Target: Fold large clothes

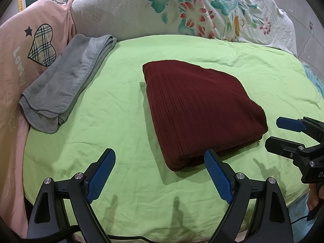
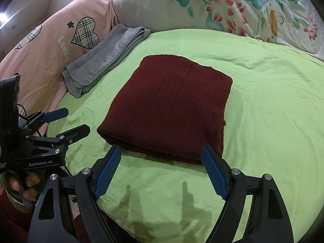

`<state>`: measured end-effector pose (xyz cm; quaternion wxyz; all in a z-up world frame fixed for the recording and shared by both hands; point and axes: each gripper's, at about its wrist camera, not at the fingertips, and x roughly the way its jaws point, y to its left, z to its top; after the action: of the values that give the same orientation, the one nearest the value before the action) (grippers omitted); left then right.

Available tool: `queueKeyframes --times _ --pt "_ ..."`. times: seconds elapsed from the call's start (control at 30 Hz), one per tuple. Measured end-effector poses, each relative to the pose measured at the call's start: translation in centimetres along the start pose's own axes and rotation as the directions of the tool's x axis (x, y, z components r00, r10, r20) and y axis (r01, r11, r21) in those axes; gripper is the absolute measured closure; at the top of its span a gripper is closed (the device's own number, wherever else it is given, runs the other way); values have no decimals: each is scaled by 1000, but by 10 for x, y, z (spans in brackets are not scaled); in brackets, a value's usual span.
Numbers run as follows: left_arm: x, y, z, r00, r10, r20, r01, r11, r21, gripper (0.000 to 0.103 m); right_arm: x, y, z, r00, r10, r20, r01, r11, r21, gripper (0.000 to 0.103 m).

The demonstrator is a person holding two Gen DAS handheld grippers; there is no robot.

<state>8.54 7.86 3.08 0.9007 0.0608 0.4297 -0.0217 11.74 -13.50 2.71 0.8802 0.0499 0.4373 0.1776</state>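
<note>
Both claws released | left claw (image 1: 160, 158) low, level | right claw (image 2: 161, 154) at folded maroon sweater (image 2: 168, 105) edge

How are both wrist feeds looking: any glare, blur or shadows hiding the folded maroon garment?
Left wrist: sharp, evenly lit, maroon garment unobscured; finger shadows fall on green sheet only. Right wrist: likewise clear, garment visible; fisheye bends the edges, corners vignetted.

Bare green bed sheet (image 1: 121, 121) lies open on the near side and to the right of the folded maroon garment (image 1: 198, 109). A folded grey towel (image 1: 66, 81) and pink bedding (image 1: 18, 64) bound the left; the floral cover (image 1: 182, 10) blocks the far side.
</note>
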Motion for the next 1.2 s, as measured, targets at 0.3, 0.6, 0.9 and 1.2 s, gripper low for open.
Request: queueKeyframes --times 0.3,0.6,0.9,1.2 --pt "8 1 5 1000 2 -8 -2 1000 0 13 2 -3 3 1000 2 2 -2 1000 0 22" --pt "15 4 10 1000 -3 -19 3 1000 -5 13 6 -6 9 1000 2 -1 -2 1000 1 22" --pt "20 3 13 1000 0 -26 0 1000 -3 13 10 -5 12 1000 1 -3 -1 1000 3 22" --pt "24 1 17 999 25 -23 -25 1000 3 13 14 -9 16 1000 1 -4 -1 1000 10 22"
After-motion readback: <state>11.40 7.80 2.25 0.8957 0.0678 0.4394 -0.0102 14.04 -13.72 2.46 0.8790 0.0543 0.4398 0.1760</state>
